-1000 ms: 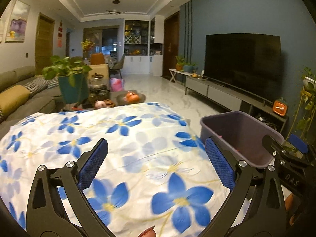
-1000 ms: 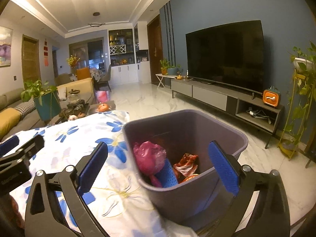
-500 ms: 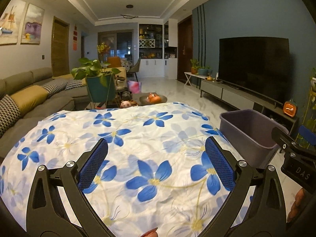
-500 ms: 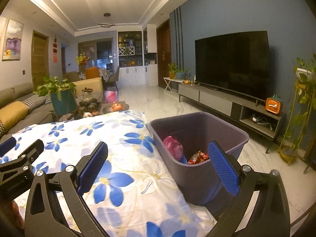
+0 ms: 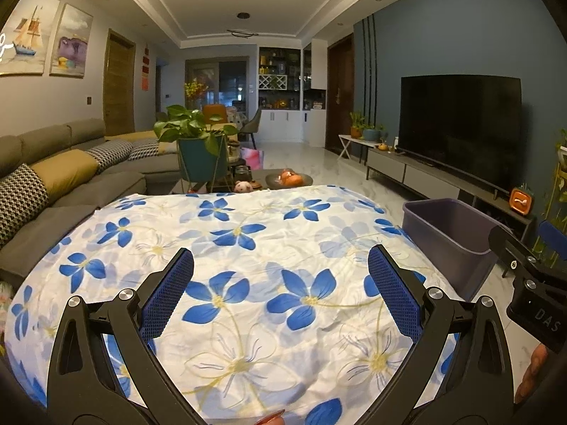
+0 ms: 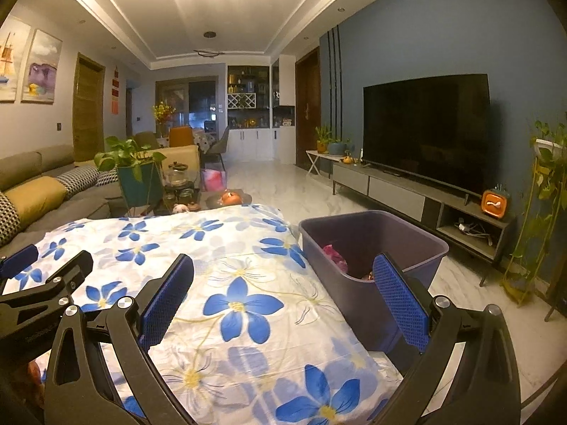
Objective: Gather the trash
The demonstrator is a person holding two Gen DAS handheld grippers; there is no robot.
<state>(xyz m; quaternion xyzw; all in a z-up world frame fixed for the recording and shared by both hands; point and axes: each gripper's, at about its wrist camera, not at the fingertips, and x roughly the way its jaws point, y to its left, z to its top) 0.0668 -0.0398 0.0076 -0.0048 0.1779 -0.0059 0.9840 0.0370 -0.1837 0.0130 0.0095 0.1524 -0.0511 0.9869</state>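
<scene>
A purple bin stands on the floor at the right edge of the table covered by a white cloth with blue flowers. A pink crumpled bag and other trash lie inside the bin. My right gripper is open and empty, above the table's right part and just left of the bin. My left gripper is open and empty above the middle of the flowered cloth. The bin also shows in the left wrist view, at the right. No trash shows on the cloth.
A grey sofa with cushions runs along the left. A potted plant and a low table with jars and orange fruit stand beyond the cloth. A TV on a low cabinet lines the right wall, with a plant stand.
Both grippers have pulled back and risen from the bin and cloth. The bin looks smaller and farther now. Both stay open and empty.
</scene>
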